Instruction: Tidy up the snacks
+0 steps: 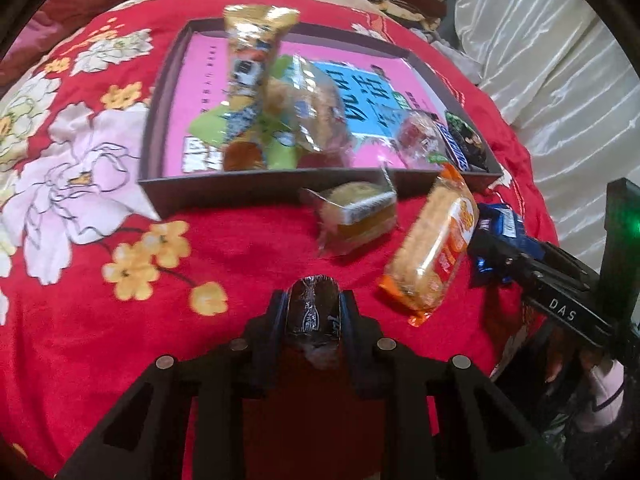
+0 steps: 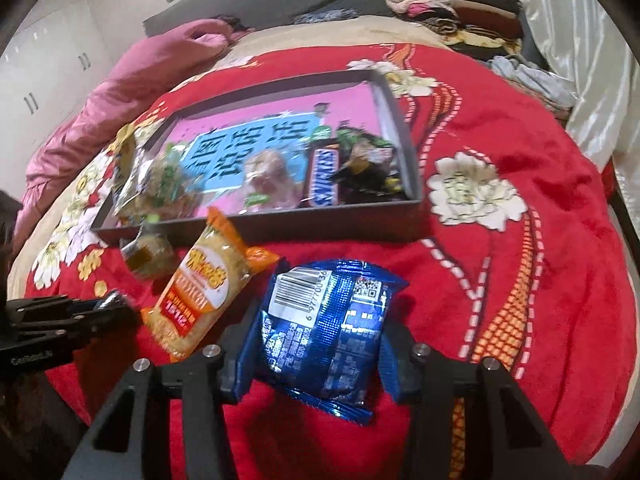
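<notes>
A grey tray with a pink and blue liner lies on the red flowered blanket and holds several snacks, among them a tall gold packet and a Snickers bar. My left gripper is shut on a small dark wrapped snack just above the blanket, in front of the tray. My right gripper is shut on a blue foil packet, to the right of an orange cracker packet. A clear-wrapped yellow cake lies by the tray's near wall.
A pink duvet lies at the far left of the bed. Folded clothes are stacked at the far right. A white curtain hangs along the right. White cupboards stand at the left.
</notes>
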### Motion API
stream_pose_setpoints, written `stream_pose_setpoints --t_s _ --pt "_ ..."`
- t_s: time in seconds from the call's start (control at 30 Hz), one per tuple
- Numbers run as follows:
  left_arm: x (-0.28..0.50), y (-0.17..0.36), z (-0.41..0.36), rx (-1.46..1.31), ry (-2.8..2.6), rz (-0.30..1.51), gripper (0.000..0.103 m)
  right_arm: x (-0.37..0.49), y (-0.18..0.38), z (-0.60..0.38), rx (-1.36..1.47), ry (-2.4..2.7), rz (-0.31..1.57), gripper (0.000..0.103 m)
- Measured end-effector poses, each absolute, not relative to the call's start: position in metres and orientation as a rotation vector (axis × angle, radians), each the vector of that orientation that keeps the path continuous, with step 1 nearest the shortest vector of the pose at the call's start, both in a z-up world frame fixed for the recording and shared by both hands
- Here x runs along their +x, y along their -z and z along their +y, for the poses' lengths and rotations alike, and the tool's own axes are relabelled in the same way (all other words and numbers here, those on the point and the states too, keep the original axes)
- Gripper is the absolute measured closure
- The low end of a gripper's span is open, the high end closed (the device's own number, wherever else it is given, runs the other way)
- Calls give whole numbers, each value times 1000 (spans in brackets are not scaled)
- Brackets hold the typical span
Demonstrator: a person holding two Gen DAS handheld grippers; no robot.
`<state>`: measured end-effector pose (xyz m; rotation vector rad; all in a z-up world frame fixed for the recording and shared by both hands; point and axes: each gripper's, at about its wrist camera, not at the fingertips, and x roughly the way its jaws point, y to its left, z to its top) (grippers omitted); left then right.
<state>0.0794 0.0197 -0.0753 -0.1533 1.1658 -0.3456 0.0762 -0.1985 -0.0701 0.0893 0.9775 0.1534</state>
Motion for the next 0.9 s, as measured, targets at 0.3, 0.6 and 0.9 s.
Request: stream_pose_setpoints --t_s 0.3,0.6,0.9 --pt "79 64 37 -180 303 1134 77 72 61 -207 121 -151 940 53" --pt "76 48 50 -183 289 1092 76 73 55 -202 134 -186 909 53" --pt "78 37 56 -208 284 1053 76 72 48 -198 134 -213 871 53"
